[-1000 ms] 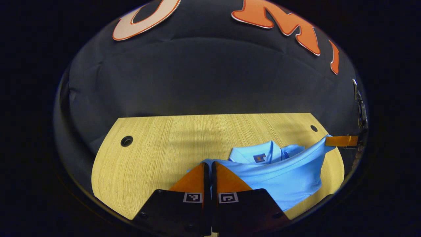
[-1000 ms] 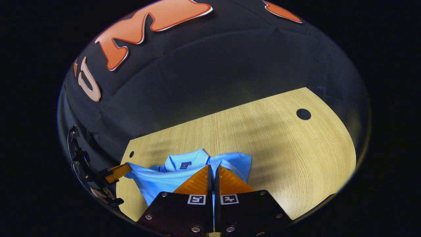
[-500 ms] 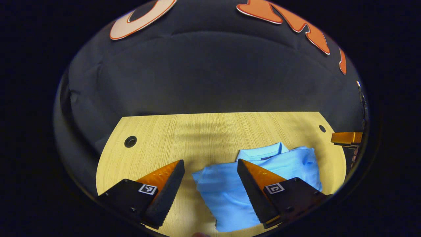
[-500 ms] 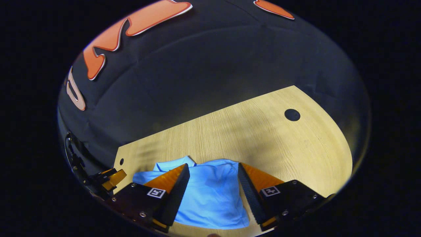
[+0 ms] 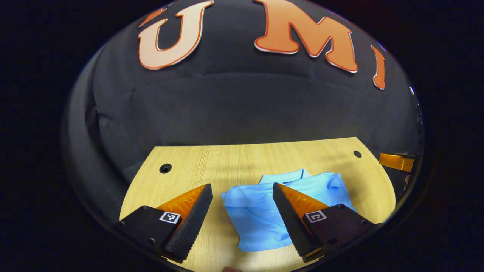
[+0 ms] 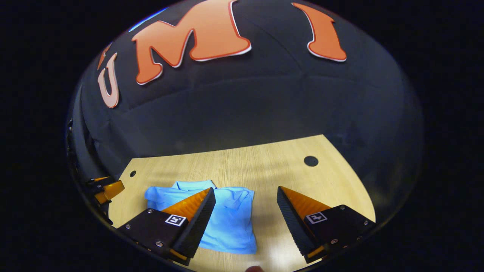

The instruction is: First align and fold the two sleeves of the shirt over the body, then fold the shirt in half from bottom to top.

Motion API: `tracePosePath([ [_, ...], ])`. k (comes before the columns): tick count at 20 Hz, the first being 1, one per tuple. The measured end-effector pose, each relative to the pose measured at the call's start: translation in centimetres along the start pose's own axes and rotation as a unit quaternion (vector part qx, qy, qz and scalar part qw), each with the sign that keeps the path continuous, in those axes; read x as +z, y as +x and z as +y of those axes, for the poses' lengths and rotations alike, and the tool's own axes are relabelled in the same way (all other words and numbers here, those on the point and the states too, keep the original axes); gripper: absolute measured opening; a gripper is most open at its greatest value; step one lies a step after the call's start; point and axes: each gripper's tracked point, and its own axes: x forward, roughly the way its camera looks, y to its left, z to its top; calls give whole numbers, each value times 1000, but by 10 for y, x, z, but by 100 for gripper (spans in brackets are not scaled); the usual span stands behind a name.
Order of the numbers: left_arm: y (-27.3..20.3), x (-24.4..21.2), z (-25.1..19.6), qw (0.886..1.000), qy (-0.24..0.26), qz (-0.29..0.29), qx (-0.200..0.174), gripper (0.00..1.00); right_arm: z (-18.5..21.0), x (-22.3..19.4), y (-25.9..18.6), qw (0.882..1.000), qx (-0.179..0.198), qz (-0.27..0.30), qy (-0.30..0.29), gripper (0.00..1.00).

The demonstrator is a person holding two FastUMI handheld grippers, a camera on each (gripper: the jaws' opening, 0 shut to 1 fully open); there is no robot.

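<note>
While both cams look down the booth, we've got a pale wood-grain counter (image 5: 211,166) backed by black cloth wall (image 5: 242,105). Two round cable holes in the counter top, one near each far corner: left hole (image 5: 165,168), right hole (image 5: 357,153) in left gripper view. One shirt: a light blue polo shirt (image 5: 261,219), folded into a compact bundle w/ collar (image 5: 285,176) at the far edge, lying flat on the counter towards its near side. Left gripper (image 5: 242,215) hangs above it, jaws spread wide, nothing between them but air. Right gripper (image 6: 245,219) same story, jaws wide apart, empty, w/ the shirt under its left finger. Each view catches the other gripper at the rim.
</note>
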Motion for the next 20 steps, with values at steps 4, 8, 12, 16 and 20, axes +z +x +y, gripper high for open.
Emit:
tracePosePath([
  [4,-51,34,-15,998,15,-67,4,100,-3,26,-44,998,-3,-67,-14,99],
  [8,-105,68,-27,988,28,-150,-3,100,-4,49,-97,991,-1,-132,-18,99],
  [12,-155,81,-46,982,36,-187,-11,100,4,59,-149,984,23,-177,-6,98],
  [16,-201,79,-59,974,37,-225,-13,100,12,55,-185,978,26,-206,-27,98],
  [20,-240,68,-74,965,53,-256,-12,100,13,47,-218,970,31,-238,-39,98],
])
